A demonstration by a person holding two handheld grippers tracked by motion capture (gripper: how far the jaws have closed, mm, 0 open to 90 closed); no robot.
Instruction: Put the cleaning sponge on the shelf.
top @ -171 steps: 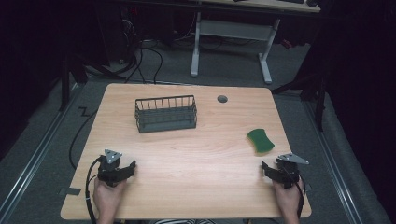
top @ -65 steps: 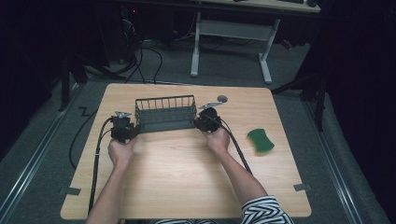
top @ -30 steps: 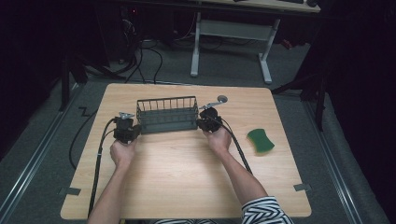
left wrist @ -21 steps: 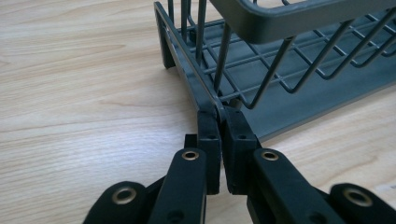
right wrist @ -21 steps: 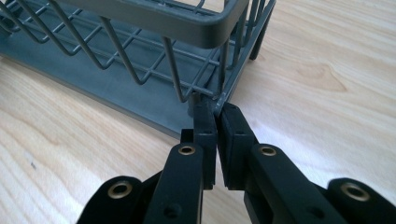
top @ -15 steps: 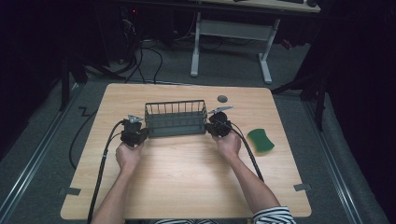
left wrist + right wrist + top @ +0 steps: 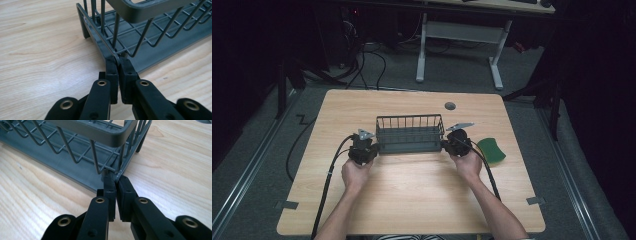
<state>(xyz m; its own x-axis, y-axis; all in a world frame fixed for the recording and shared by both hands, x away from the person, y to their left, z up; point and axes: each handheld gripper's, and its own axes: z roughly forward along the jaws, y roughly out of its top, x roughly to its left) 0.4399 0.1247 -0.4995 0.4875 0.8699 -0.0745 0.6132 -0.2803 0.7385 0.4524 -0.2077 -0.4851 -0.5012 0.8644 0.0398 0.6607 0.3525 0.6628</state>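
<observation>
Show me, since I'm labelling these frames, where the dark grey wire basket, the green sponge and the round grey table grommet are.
dark grey wire basket [image 7: 410, 134], high view, on its front wire wall.
green sponge [image 7: 492, 151], high view, on its top face.
round grey table grommet [image 7: 450, 105], high view, on its centre.

A lab or test room is suggested. A bare wooden table [image 7: 412, 195] is set alone on grey carpet [image 7: 257, 165], with dark surroundings on all sides. At 12 o'clock a height-adjustable desk frame [image 7: 459, 37] with white legs is seen, and at 11 o'clock loose black cables [image 7: 372, 55] are trailed across the floor (no household furnishings are visible). Metal rails [image 7: 249, 175] are laid along the floor at 9 o'clock and 3 o'clock, and tape marks [image 7: 286, 204] are stuck beside the table.
</observation>
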